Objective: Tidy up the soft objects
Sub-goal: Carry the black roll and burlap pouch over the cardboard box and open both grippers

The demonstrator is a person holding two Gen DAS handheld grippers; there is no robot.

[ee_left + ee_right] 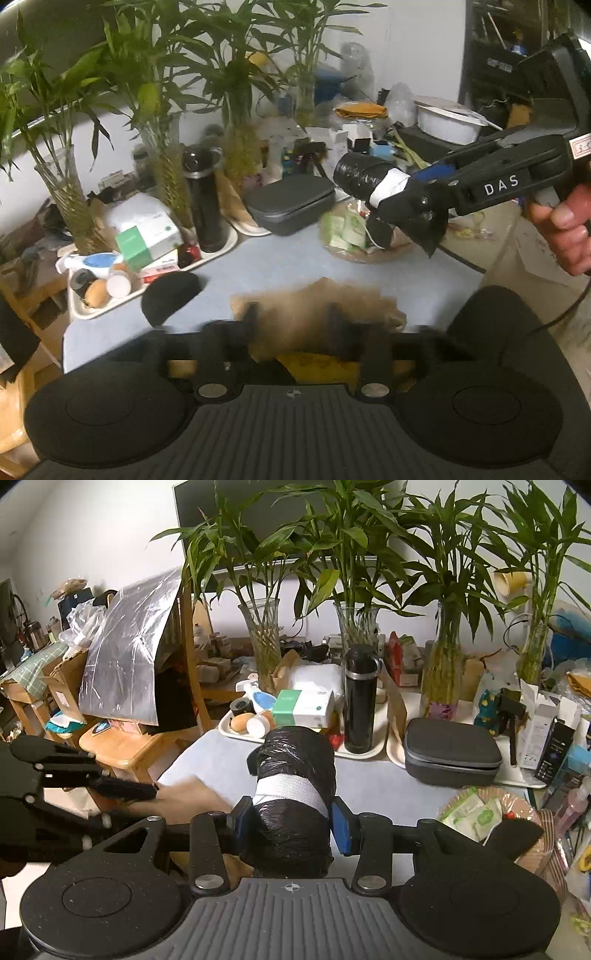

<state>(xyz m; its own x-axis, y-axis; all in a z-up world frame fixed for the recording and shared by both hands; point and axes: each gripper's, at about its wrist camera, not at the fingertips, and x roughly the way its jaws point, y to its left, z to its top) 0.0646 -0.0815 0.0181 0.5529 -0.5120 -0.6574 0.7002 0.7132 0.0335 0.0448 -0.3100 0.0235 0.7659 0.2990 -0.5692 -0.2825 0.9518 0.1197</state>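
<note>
The right gripper (293, 821) clamps its blue pads (341, 829) on a black plastic-wrapped roll with a white band (293, 775), held above the pale blue tabletop (373, 786). The left gripper (291, 319) sits over a blurred tan crumpled paper bag (317, 299); whether it grips cannot be told. At twelve o'clock of the roll stand a tall black flask (360, 701) on a white tray (369, 751); at two o'clock a grey zipped case (450, 753); at four o'clock a woven basket (532, 819).
</note>
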